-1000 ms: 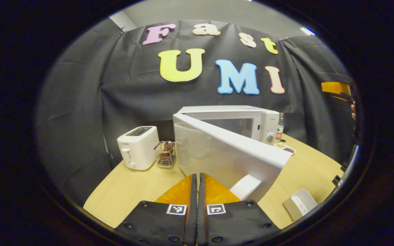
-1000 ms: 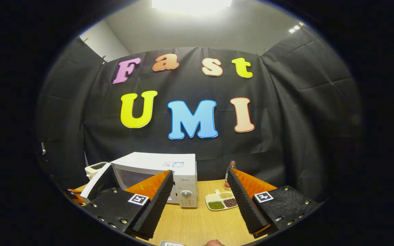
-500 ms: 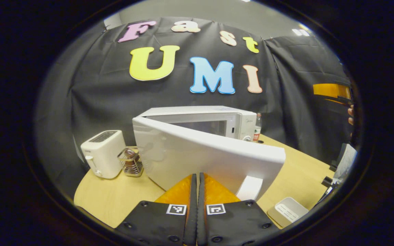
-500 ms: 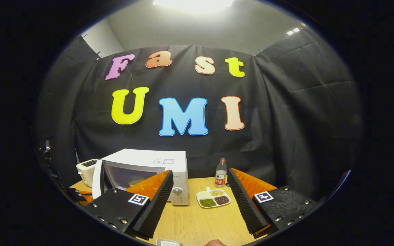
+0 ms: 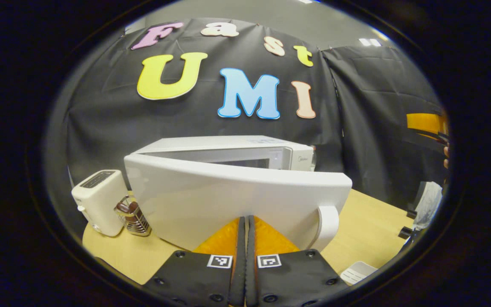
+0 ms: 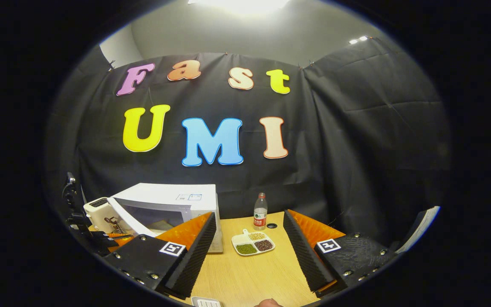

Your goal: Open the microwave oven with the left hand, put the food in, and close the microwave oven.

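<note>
The white microwave (image 5: 228, 147) stands on the wooden table (image 5: 373, 221) with its door (image 5: 228, 196) ajar, swung most of the way toward the front. My left gripper (image 5: 245, 218) is shut with nothing between its fingers, and its tips rest against the door's outer face, left of the door handle (image 5: 328, 226). In the right gripper view the microwave (image 6: 173, 198) is at the left, its door (image 6: 126, 215) angled outward. My right gripper (image 6: 249, 214) is open and empty above the table. Beyond it lies a divided dish of beans (image 6: 252, 244).
A white toaster (image 5: 98, 200) and a wire rack (image 5: 134, 215) stand left of the microwave. A water bottle (image 6: 260, 211) is behind the dish. A small white box (image 5: 358, 270) lies near the table's front right.
The microwave door has swung further toward shut, with my left gripper following behind it. The right gripper stays open and has drifted right, so the microwave sits further left in its view.
</note>
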`<state>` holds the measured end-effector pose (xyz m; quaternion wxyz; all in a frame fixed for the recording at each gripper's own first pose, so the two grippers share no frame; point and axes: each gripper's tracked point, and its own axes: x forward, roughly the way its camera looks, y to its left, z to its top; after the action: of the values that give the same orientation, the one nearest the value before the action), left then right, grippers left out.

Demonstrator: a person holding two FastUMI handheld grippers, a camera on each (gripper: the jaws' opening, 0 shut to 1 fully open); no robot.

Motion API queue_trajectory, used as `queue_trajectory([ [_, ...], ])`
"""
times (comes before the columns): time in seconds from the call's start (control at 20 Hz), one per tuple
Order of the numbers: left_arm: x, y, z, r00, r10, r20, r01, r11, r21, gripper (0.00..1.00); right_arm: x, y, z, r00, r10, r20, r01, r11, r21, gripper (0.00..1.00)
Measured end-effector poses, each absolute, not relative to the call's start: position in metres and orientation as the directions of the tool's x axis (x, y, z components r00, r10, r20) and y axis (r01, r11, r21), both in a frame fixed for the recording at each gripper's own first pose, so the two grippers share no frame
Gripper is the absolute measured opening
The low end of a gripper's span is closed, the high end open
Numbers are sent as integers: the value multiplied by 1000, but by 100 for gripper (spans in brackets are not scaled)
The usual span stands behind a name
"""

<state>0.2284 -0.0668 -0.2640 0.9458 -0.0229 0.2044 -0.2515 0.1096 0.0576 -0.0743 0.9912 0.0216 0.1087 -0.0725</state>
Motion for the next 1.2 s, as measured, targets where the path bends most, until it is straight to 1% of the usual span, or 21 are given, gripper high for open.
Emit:
queue_trajectory([
  [0.05,234,-72,-265,788,-490,-373,473,870,-143,6,108,55,-74,964,-150,-220,159,987,23,96],
  [0.1,239,-77,-267,786,-495,-371,482,866,-136,7,105,54,-75,961,-160,-225,168,986,18,96],
  [0.3,259,-87,-276,784,-496,-374,488,864,-122,7,98,43,-74,953,-203,-226,212,977,19,96],
  [0.35,264,-89,-279,782,-492,-381,485,866,-124,6,97,40,-73,951,-213,-224,222,975,16,96],
  [0.5,277,-92,-285,783,-489,-386,486,867,-112,7,95,34,-70,947,-232,-220,241,970,15,96],
  [0.6,287,-94,-288,784,-484,-389,484,869,-105,6,95,33,-73,944,-239,-226,248,969,11,96],
  [0.75,299,-95,-292,790,-471,-392,467,877,-113,6,94,31,-76,941,-245,-235,252,968,2,96],
  [0.8,304,-96,-293,791,-470,-392,465,878,-115,7,95,31,-77,940,-245,-238,252,968,-1,96],
  [0.85,307,-97,-293,793,-466,-392,461,880,-114,6,94,31,-79,939,-244,-241,251,968,-3,96],
  [1.15,324,-101,-296,798,-462,-387,459,882,-105,10,100,35,-83,938,-240,-252,247,969,-4,96],
  [1.2,327,-101,-296,801,-458,-385,456,884,-103,7,102,37,-83,938,-237,-252,242,970,-8,96],
])
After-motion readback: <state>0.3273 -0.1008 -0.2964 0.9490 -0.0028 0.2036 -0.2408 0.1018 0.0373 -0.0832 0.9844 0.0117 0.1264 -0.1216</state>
